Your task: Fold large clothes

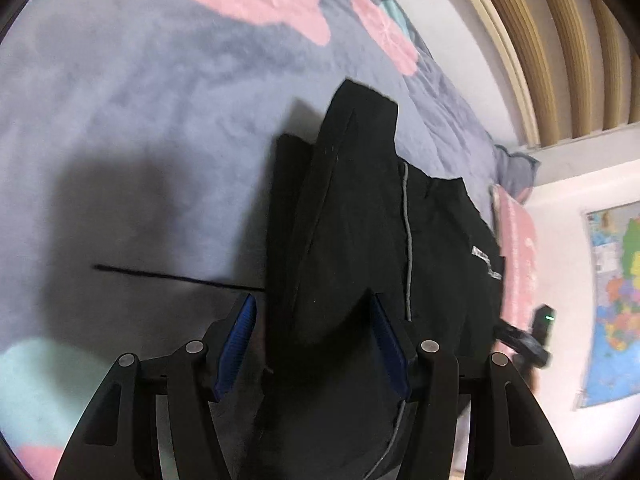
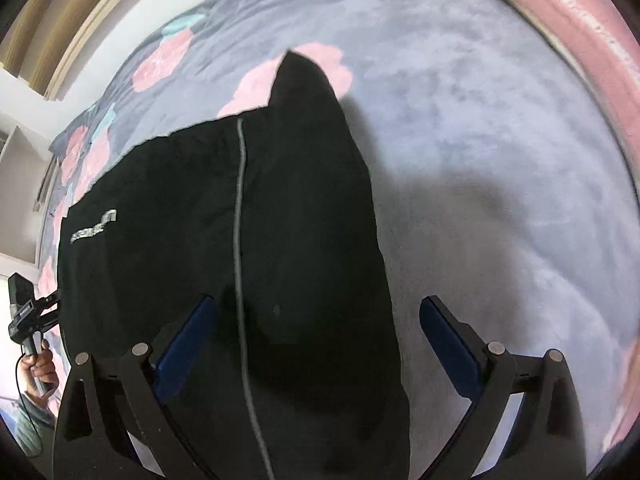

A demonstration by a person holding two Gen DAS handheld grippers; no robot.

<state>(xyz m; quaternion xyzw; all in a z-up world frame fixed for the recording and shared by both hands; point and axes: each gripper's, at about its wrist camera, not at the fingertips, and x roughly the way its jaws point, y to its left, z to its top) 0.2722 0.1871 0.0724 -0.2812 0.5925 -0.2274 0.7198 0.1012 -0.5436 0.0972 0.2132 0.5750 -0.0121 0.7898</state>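
A black jacket point(image 1: 360, 220) with a grey zip line and a small white logo lies folded on the bed; it also shows in the right wrist view point(image 2: 280, 240). My left gripper point(image 1: 313, 300) hovers over its near end. Its jaws are apart with the fabric between them, and the left pad point(image 1: 240, 332) stands just clear of the cloth edge. My right gripper point(image 2: 319, 302) is wide open above the jacket's right side, with its right pad point(image 2: 448, 340) over bare blanket. A thin black cord point(image 1: 180, 278) runs left from the jacket.
A grey-purple blanket point(image 1: 140, 120) with pink flowers covers the bed. A pink pillow point(image 2: 560, 20) lies along the bed's edge. A map point(image 1: 616, 300) hangs on the wall, beside wooden slats point(image 1: 560, 40). A hand point(image 2: 38, 368) holds the left gripper's handle.
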